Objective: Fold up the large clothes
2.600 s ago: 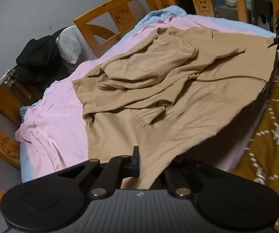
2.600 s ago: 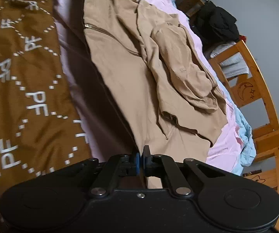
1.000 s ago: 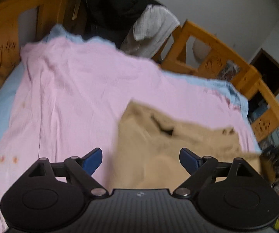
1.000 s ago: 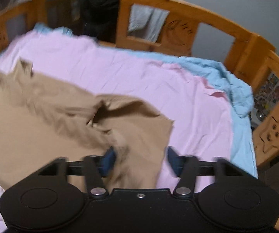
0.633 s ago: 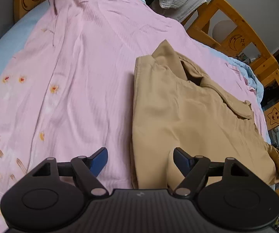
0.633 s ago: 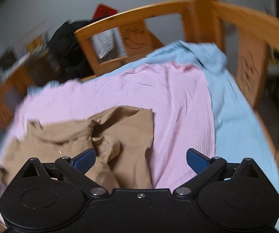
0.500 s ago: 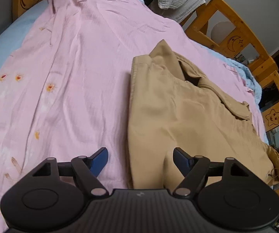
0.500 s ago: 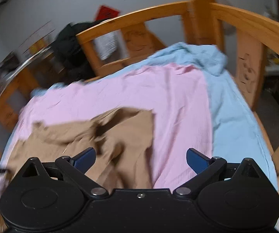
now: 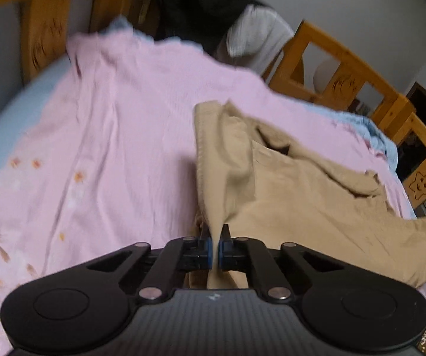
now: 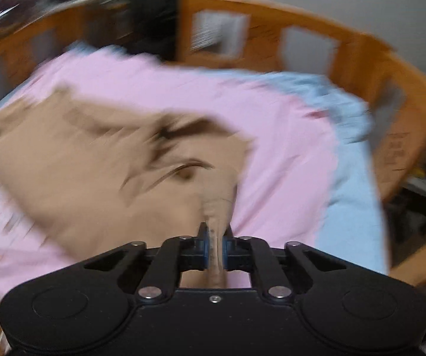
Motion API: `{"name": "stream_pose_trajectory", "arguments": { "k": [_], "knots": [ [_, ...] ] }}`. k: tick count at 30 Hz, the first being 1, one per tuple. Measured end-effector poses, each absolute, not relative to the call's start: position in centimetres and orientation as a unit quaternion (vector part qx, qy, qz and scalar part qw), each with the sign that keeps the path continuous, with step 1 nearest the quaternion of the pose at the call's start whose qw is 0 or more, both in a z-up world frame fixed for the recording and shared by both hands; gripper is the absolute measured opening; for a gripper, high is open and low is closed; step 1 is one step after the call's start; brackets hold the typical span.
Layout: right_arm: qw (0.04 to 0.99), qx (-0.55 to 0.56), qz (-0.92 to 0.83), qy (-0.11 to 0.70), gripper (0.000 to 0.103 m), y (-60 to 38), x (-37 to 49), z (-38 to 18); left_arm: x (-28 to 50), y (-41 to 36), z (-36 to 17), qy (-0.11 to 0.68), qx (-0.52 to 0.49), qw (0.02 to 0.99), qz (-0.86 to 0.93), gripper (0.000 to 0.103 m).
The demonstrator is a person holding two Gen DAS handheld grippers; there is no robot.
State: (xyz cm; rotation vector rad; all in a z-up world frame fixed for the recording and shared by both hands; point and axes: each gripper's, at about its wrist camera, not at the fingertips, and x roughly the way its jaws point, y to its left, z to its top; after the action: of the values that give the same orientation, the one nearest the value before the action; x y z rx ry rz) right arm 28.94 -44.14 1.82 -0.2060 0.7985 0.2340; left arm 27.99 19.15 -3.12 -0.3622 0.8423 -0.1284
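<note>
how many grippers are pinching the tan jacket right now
2. The left gripper is shut on the tan jacket at its near left edge; the right gripper is shut on a fold at its near right edge.

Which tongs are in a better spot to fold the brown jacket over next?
Probably the left tongs. They are shut on the jacket at its straight edge, with the cloth lying flat ahead. The right tongs are closing on a bunched, rumpled part.

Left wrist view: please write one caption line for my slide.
Left tongs pinch the tan jacket's edge over a pink sheet.
</note>
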Motion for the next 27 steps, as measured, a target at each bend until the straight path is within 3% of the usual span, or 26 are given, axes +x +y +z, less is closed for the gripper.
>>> {"name": "stream_pose_trajectory", "arguments": {
  "k": [4, 12, 14, 16, 18, 20, 22, 24, 26, 27],
  "knots": [
    [0.926, -0.078, 0.063, 0.365, 0.006, -44.5, 31.4, 2.0, 27.5, 20.1, -3.9, 0.411, -0.194, 0.888, -0.062, 0.003],
    [0.891, -0.142, 0.047, 0.429, 0.011, -42.4, 35.4, -5.3, 28.2, 22.9, -6.1, 0.446, -0.247, 0.855, -0.093, 0.012],
    [0.896, -0.124, 0.043, 0.425, 0.016, -42.9, 35.2, -4.9, 28.0, 23.8, -6.0, 0.447, -0.259, 0.851, -0.092, 0.018],
    [0.901, -0.085, 0.040, 0.424, 0.039, -44.1, 34.6, -4.0, 27.7, 24.7, -6.0, 0.445, -0.279, 0.846, -0.092, 0.020],
    [0.906, -0.032, 0.041, 0.421, 0.043, -45.8, 33.6, -2.9, 27.5, 25.0, -6.2, 0.445, -0.277, 0.846, -0.101, 0.021],
    [0.902, 0.005, 0.049, 0.430, 0.049, -46.8, 32.5, -2.3, 27.5, 24.8, -6.5, 0.455, -0.271, 0.840, -0.116, 0.019],
    [0.891, 0.039, 0.066, 0.447, 0.056, -47.6, 31.1, -2.3, 27.6, 24.3, -6.7, 0.460, -0.265, 0.838, -0.129, 0.010],
    [0.878, 0.072, 0.077, 0.467, 0.056, -48.1, 29.9, -2.9, 27.7, 23.7, -6.4, 0.462, -0.236, 0.847, -0.118, 0.005],
    [0.867, 0.088, 0.070, 0.486, 0.040, -48.1, 29.1, -3.9, 27.6, 23.5, -5.9, 0.457, -0.224, 0.853, -0.115, 0.004],
    [0.861, 0.091, 0.068, 0.496, 0.024, -48.1, 28.9, -4.5, 27.5, 23.4, -5.8, 0.455, -0.213, 0.856, -0.117, 0.004]
  ]
}}
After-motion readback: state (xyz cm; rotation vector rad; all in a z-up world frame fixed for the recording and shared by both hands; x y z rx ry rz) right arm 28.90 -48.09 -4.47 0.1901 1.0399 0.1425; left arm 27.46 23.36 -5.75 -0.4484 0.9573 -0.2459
